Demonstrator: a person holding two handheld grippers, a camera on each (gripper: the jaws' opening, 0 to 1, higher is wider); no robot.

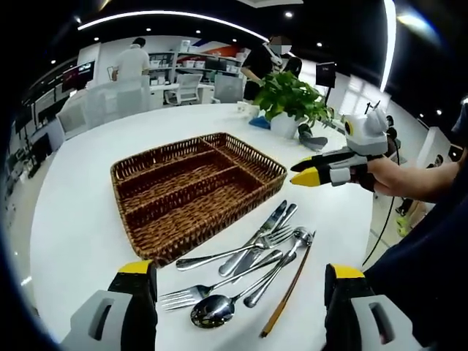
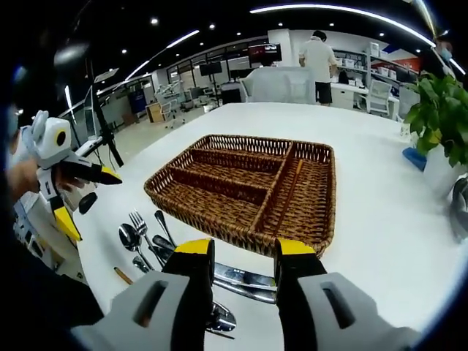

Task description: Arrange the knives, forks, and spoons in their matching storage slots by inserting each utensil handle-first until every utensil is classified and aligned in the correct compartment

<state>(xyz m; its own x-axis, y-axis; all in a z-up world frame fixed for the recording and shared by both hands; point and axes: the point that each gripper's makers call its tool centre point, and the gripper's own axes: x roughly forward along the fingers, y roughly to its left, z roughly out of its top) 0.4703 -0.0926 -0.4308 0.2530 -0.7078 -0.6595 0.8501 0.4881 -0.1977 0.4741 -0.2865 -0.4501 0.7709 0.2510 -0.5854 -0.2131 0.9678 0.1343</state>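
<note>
An open-plan office or lab is showing here: strip lights (image 2: 322,10) are glowing on a dark ceiling, people (image 2: 319,57) are standing at desks (image 2: 351,88) beyond the white table (image 2: 365,190), with chairs (image 1: 186,88), shelves (image 1: 191,62) and wall screens (image 2: 265,53) behind them.

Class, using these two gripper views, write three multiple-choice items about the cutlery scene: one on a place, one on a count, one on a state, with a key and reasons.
1. Where does the cutlery lie?
A. inside the basket
B. on the white table beside the basket
C. next to the plant pot

2. How many compartments does the wicker basket have?
A. two
B. four
C. six

3. How are the basket's compartments?
A. empty
B. half filled with forks
C. covered by a lid

Key: 1 B, the knives, forks and spoons rest in a heap on the table by the basket's near side. 2 B, the right gripper view shows three long slots and one cross slot. 3 A, bare weave shows in every slot.
</note>
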